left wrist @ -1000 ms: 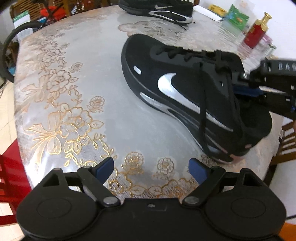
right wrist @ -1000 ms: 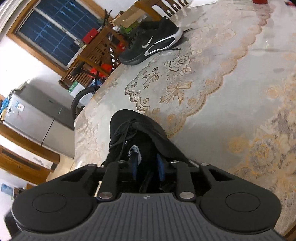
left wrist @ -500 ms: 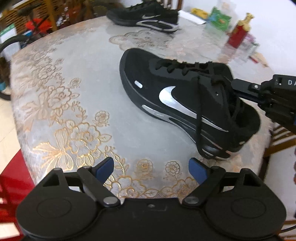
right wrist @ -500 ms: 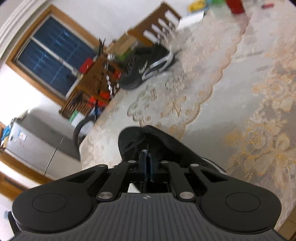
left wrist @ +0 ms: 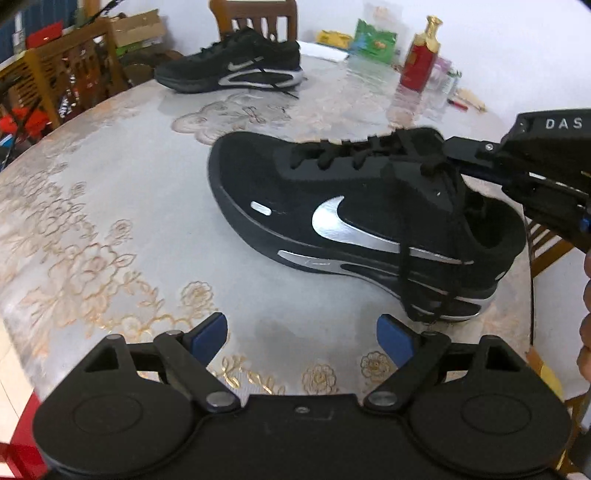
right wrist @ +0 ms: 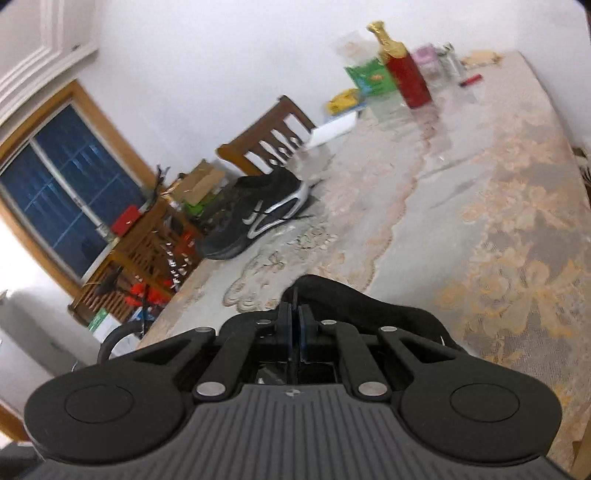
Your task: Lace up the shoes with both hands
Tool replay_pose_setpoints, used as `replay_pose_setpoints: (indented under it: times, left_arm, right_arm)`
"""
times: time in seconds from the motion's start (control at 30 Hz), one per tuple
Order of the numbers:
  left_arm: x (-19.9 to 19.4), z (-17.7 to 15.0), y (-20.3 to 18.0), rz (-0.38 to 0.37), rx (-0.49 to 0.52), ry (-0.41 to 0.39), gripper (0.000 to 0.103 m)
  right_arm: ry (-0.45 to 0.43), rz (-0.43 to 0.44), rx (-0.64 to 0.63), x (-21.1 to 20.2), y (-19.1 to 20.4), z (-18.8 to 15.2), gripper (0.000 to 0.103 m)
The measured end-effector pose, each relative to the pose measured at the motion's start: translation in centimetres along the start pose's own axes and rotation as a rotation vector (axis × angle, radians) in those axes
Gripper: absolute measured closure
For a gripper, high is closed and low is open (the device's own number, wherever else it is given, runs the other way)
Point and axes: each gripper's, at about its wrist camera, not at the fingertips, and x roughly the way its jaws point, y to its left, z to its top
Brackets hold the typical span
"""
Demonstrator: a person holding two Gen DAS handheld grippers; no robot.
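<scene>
Fingers (left wrist: pixel 207 338) of the left gripper (left wrist: pixel 301 338) spread wide with nothing between, hovering low over the near edge of the floral tablecloth (left wrist: pixel 110 206), short of the black sneaker (left wrist: pixel 332 206). Lies on its sole at the middle of the table, toe to the left, heel to the right, silver swoosh facing the left wrist camera. Crossed lacing visible through the forward eyelets; a loose lace end (left wrist: pixel 404 273) hanging down the near side of the heel, past the midsole to the tablecloth. Further right, the right gripper (right wrist: pixel 294 325) reaching in at the collar, blue pads pressed together on what looks like a thin black lace strand (right wrist: pixel 294 295); cannot tell for certain, since the right wrist view is blurred. A judgement only: a pull on the far lace end in hand, with the near end still to be gathered. To do it well: keep the right clamp firm and draw the strand up and away from the tongue, steadily, so the crossings tighten evenly without lifting the sneaker; bring the open left fingers onto the dangling end close to the top eyelet, not near its tip, and close fully before pulling. Second sneaker (left wrist: pixel 229 66) at the far edge, well apart, beside a wooden chair (left wrist: pixel 255 14); red bottle (left wrist: pixel 419 62) far right.
</scene>
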Motion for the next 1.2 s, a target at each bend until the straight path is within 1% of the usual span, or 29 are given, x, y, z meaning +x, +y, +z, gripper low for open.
replay_pose_setpoints:
  times: [0.1,0.17,0.27,0.33,0.43,0.5,0.67,1.0,1.2]
  left_arm:
    - [0.8,0.7,0.2,-0.025,0.047,0.003,0.016]
    - [1.4,1.2,0.3,-0.042,0.078,0.005,0.016]
    - [2.2,1.9,0.4,-0.067,0.125,0.007,0.016]
    - [2.7,2.4,0.5,-0.083,0.156,0.009,0.016]
    - [3.5,3.1,0.7,-0.108,0.203,0.012,0.016]
    - [3.5,3.1,0.7,-0.111,0.212,0.013,0.016]
    - [3.6,3.3,0.5,-0.117,0.234,0.015,0.016]
    - [3.8,3.5,0.2,-0.129,0.278,0.021,0.015]
    - [3.9,3.5,0.1,-0.130,0.295,0.023,0.015]
  right_arm:
    - [0.019,-0.038,0.052,0.8,-0.3,-0.4,0.098]
    - [-0.021,-0.066,0.086,0.4,-0.1,-0.7,0.098]
    - [-0.077,-0.091,0.103,-0.3,0.6,-1.3,0.098]
    - [-0.101,-0.100,0.135,-0.3,0.8,-1.6,0.098]
    - [-0.103,-0.103,0.155,0.0,1.0,-2.0,0.098]
    - [-0.102,-0.105,0.161,0.1,1.2,-2.3,0.098]
    - [-0.128,-0.127,0.173,0.3,1.4,-2.4,0.098]
    - [-0.149,-0.141,0.176,0.5,1.7,-2.6,0.098]
    - [-0.176,-0.147,0.168,0.3,1.9,-2.7,0.098]
